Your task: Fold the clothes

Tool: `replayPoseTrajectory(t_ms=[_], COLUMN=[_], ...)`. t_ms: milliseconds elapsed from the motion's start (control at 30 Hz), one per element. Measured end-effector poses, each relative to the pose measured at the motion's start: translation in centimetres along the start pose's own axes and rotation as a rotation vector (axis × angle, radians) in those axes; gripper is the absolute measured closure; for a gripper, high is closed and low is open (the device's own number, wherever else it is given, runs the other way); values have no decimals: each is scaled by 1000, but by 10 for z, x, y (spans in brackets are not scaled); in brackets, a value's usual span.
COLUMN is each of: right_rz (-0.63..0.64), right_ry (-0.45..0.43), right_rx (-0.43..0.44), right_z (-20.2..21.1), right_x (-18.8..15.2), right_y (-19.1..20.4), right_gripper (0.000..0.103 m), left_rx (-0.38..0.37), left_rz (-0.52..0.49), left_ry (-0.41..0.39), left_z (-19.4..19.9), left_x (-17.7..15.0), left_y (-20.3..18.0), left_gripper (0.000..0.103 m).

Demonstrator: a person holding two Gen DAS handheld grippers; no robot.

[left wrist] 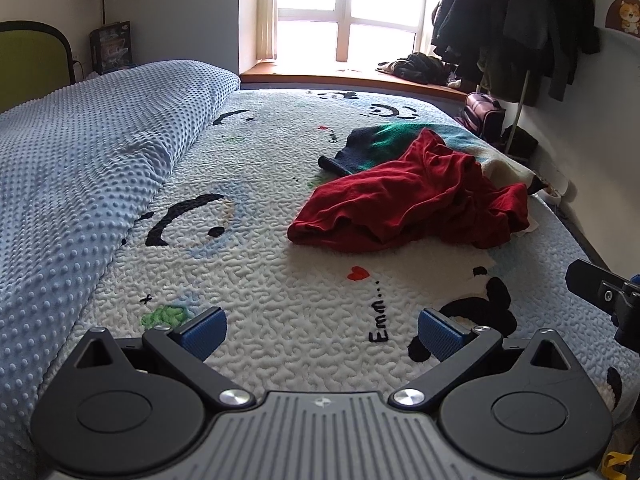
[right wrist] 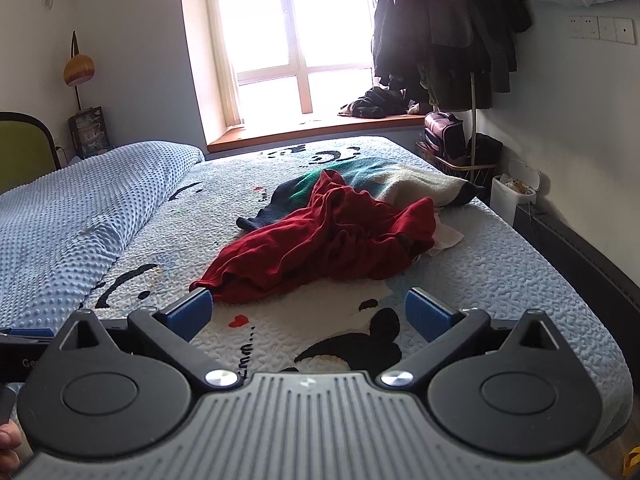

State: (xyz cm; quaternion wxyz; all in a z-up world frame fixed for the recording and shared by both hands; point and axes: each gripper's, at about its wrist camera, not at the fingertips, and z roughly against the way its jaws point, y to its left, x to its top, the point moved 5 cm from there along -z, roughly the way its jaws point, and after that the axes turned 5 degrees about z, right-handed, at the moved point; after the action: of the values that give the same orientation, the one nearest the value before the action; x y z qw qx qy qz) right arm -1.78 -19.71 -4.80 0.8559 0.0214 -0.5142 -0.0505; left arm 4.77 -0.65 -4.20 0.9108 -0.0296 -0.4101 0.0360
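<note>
The left claw (left wrist: 322,334) hangs over the bed (left wrist: 280,320) with its blue pads (left wrist: 204,334) spread wide and nothing between them. The right claw (right wrist: 308,316) is likewise spread wide and empty, pointing down at the patterned bedspread.

Ahead of the left claw and a little to its right lies a crumpled red garment (left wrist: 416,200), apart from the pads. From the right claw the same red garment (right wrist: 320,240) lies just ahead, its near hem close beside the left pad (right wrist: 192,314); whether they touch cannot be told. Beyond the red garment, farther from both claws, lies a dark, green and cream sweater (right wrist: 376,184), partly under it. A white cloth (right wrist: 446,236) peeks out at the red garment's right edge.

To the left of both claws a blue dotted blanket (left wrist: 100,160) runs along the bed. Far ahead is a bright window (right wrist: 292,40), with dark coats (right wrist: 444,32) hanging to its right.
</note>
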Motion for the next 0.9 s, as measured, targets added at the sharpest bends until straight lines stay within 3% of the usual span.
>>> replayPoseTrajectory(t_ms=[900], right_rz=[-10], right_ry=[23], right_rx=[6], right_z=[-8], right_x=[-11], right_y=[-2], right_gripper=[0], left_rx=[-4], left_rz=[-1], left_ry=[33], left_z=[-12], left_x=[-7], left_y=[0], left_gripper=[0])
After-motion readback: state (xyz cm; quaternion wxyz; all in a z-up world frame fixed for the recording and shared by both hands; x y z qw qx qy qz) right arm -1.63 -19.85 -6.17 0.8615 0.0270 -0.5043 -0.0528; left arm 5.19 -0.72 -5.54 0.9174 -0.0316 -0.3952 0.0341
